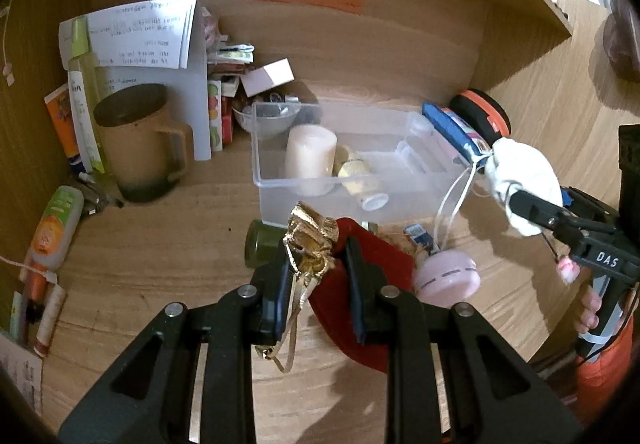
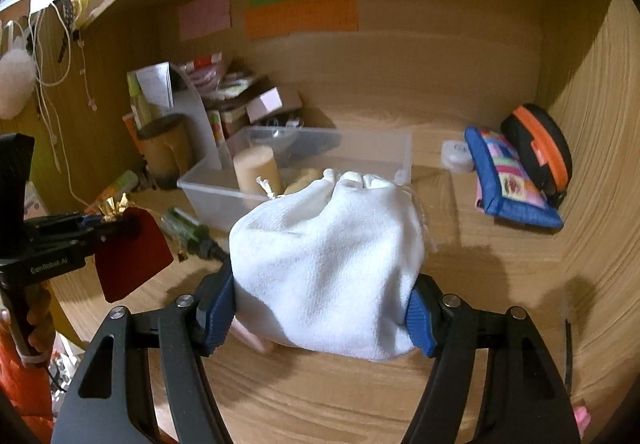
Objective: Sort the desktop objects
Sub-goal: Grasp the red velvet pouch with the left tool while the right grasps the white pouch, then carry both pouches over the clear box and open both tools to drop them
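My left gripper is shut on a red pouch with a gold ruffled top, held above the desk in front of the clear plastic bin. It also shows in the right wrist view. My right gripper is shut on a white drawstring bag, held above the desk near the bin. The bag also shows in the left wrist view. The bin holds a cream candle and a small yellowish bottle.
A brown mug, papers and boxes crowd the back left. A green bottle and pink round case lie before the bin. A blue patterned pouch and orange-black case sit at right. Tubes lie far left.
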Tool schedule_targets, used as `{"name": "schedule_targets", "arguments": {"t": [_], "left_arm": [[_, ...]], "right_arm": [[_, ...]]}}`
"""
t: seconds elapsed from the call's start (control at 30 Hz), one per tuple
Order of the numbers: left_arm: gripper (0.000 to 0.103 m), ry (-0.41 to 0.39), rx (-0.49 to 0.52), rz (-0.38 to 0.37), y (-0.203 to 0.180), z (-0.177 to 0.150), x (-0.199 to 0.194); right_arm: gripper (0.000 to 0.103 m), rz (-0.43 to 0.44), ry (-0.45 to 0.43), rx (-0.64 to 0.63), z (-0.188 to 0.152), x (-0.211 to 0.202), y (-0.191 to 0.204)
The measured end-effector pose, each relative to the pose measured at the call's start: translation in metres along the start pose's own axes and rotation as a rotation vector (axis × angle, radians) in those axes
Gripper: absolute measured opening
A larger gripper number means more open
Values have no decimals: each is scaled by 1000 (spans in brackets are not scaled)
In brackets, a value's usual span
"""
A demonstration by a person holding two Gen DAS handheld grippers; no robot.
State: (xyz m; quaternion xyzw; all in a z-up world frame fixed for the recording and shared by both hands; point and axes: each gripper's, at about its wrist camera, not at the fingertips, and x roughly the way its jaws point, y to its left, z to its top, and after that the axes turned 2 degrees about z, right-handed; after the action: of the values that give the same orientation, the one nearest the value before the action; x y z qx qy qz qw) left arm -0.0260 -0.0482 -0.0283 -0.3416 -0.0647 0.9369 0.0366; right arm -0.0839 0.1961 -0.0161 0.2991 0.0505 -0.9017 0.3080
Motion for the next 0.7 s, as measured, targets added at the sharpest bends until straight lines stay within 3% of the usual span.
{"name": "schedule_targets", "arguments": {"t": [0.37, 0.7], "left_arm": [[24, -37, -39, 9, 11, 25, -1], [24, -74, -9, 49, 15, 73, 8]], "right_arm": [[67, 17, -76, 26, 28, -3, -3], [67, 29, -108, 43, 55, 8, -9]]}}
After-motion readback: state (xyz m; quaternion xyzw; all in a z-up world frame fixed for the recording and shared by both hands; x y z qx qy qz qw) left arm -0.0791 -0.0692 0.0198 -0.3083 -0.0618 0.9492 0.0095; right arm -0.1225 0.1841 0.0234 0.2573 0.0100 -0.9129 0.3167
